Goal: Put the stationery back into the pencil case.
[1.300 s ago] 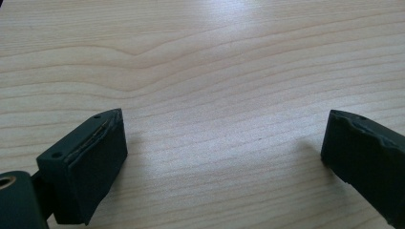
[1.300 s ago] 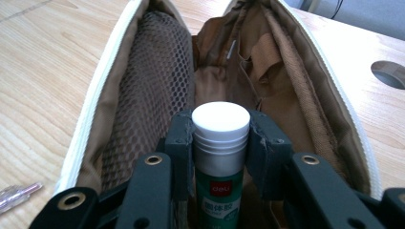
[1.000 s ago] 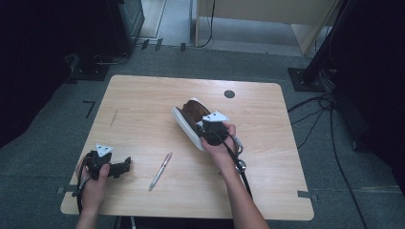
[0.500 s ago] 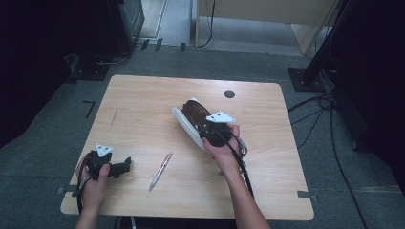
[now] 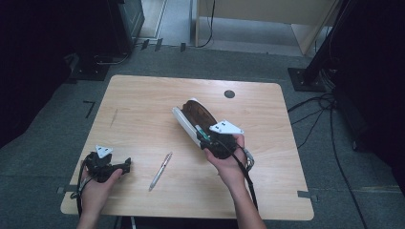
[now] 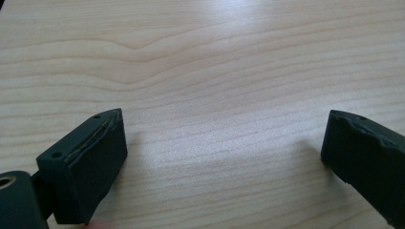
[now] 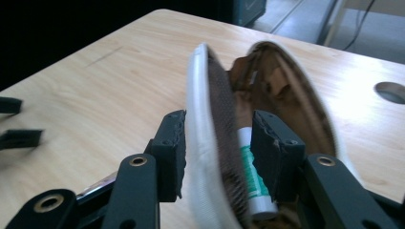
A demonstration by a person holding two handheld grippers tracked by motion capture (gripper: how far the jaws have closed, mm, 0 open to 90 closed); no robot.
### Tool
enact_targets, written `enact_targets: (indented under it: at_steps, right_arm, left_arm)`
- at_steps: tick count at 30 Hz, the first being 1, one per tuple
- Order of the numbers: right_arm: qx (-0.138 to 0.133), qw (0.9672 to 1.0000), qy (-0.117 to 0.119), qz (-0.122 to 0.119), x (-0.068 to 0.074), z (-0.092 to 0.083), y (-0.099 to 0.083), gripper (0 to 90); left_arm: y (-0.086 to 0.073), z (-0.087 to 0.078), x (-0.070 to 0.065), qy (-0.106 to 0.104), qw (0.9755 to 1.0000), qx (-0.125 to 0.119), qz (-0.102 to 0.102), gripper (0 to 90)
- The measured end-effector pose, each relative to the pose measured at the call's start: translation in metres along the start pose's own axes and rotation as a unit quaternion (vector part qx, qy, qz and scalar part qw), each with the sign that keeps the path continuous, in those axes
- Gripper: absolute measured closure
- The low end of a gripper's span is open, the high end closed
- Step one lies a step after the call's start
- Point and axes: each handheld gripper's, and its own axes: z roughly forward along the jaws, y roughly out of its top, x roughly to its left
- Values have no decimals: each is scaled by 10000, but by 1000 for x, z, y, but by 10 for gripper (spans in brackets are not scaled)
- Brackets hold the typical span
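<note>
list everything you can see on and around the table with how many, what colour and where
pencil case: 1, white shell, brown inside, open, table centre, one wall between right jaws
tube: 1, white and green, inside case
pen: 1, silvery, near front edge
table: 1, light wood
cable hole: 1, dark, far right of table
left gripper: 1, black, front left, jaws apart over bare wood
right gripper: 1, black, clamped on case wall

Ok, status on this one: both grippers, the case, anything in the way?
Right gripper clamped on open case's white half, case tilted on edge. Left gripper open, resting on the table, holding nothing. Pen lies between them, clear of both.
</note>
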Motion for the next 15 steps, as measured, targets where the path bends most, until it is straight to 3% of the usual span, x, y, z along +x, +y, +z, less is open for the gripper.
enact_targets:
  at_steps: [3,7,10,15]
  right_arm:
    - [-30,9999,117,-35,8,-4,-3,561]
    - [-70,9996,271,-72,17,-8,-8,560]
    - [-55,9993,361,-57,24,-9,-14,560]
    - [4,9985,543,-5,38,-7,-28,563]
  left_arm:
    - [-2,-3,-4,-120,9999,-5,121,22]
    - [-4,-12,-12,-272,9993,-12,270,211]
    - [-7,-15,-24,-549,9970,-49,544,262]
    - [-7,-13,-30,-659,9957,-153,631,326]
